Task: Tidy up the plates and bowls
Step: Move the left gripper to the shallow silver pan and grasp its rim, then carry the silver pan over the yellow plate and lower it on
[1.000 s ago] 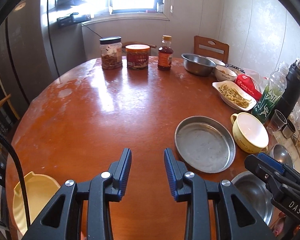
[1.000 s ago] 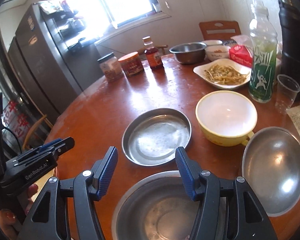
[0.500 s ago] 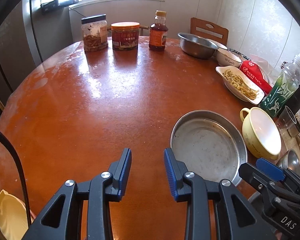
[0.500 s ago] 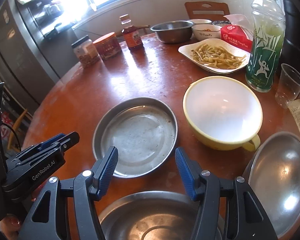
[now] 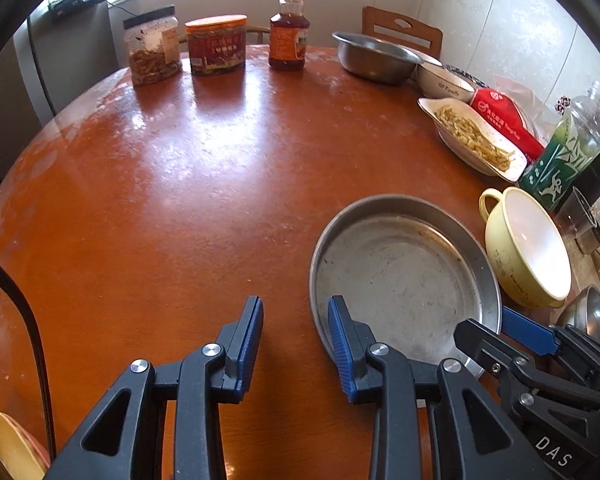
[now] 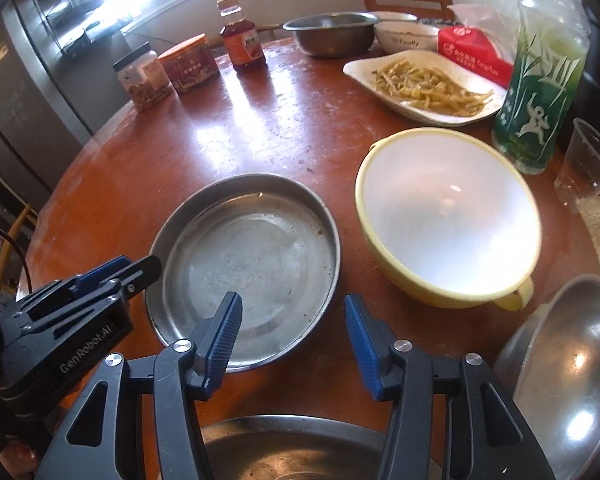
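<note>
A round steel plate (image 5: 404,280) (image 6: 252,264) lies on the red-brown table (image 5: 180,200). To its right stands a yellow bowl (image 5: 528,248) (image 6: 448,216) with a handle. My left gripper (image 5: 294,320) (image 6: 148,270) hangs open at the plate's left rim, holding nothing. My right gripper (image 6: 292,320) (image 5: 496,334) hovers over the plate's near rim; its jaws are closing and its pads press on nothing. A steel bowl (image 6: 292,448) sits under the right gripper, and a second steel bowl (image 6: 568,368) (image 5: 592,316) lies tilted at the right.
At the back stand two jars (image 5: 216,44), a sauce bottle (image 5: 288,36), a steel basin (image 5: 374,58), a white bowl (image 5: 444,84) and a chair (image 5: 402,32). A white dish of food (image 6: 424,84), red tissue pack (image 6: 472,50), green bottle (image 6: 540,92) and plastic cup (image 6: 588,164) crowd the right edge.
Both grippers came down and forward towards the steel plate, which now looks larger and nearer. The right gripper's fingers stand closer together than before.
</note>
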Motion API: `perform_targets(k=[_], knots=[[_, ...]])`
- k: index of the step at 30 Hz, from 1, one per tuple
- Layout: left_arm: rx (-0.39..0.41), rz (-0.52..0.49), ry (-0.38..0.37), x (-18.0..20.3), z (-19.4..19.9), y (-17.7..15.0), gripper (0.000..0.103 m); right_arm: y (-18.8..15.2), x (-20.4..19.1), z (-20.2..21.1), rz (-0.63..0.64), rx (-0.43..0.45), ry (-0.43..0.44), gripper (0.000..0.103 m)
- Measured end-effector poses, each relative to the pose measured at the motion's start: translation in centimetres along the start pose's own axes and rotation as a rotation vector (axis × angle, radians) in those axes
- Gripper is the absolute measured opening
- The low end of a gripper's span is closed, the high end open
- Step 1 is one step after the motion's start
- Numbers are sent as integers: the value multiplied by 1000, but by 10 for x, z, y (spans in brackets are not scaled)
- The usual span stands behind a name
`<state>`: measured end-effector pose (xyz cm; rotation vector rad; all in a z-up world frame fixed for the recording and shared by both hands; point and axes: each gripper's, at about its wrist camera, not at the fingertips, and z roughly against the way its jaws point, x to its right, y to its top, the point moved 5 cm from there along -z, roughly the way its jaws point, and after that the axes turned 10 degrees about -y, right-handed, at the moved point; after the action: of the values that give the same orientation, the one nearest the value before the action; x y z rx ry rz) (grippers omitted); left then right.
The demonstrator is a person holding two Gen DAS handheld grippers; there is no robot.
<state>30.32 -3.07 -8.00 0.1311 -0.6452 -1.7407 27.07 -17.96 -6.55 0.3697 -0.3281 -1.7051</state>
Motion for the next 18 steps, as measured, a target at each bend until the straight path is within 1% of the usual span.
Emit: perform_targets(k=[1, 2, 4, 6, 8, 12, 16, 18], knots=[[-11, 2, -6, 1, -3, -1, 34, 0, -2, -1, 6, -7, 18, 45], [-2, -8, -1, 2, -3, -1, 34, 0, -4, -3, 11, -18, 27, 44], [-3, -27, 4, 4, -5, -1, 33, 0, -7, -3, 26, -7, 42, 34], [0, -34, 4, 4, -5, -2, 31, -1, -11, -3, 41, -8, 63, 29], [6, -24, 6, 1, -4, -3, 24, -1, -13, -2, 51, 2, 54, 29], [39, -9, -11, -1, 9, -3, 23, 1, -14, 5, 47, 29, 75, 28], [89, -18, 20, 2, 27, -2, 23, 3, -18, 15, 51, 59, 96, 28], [101, -7, 19, 0, 33, -3, 23, 2, -20, 18, 52, 63, 108, 28]])
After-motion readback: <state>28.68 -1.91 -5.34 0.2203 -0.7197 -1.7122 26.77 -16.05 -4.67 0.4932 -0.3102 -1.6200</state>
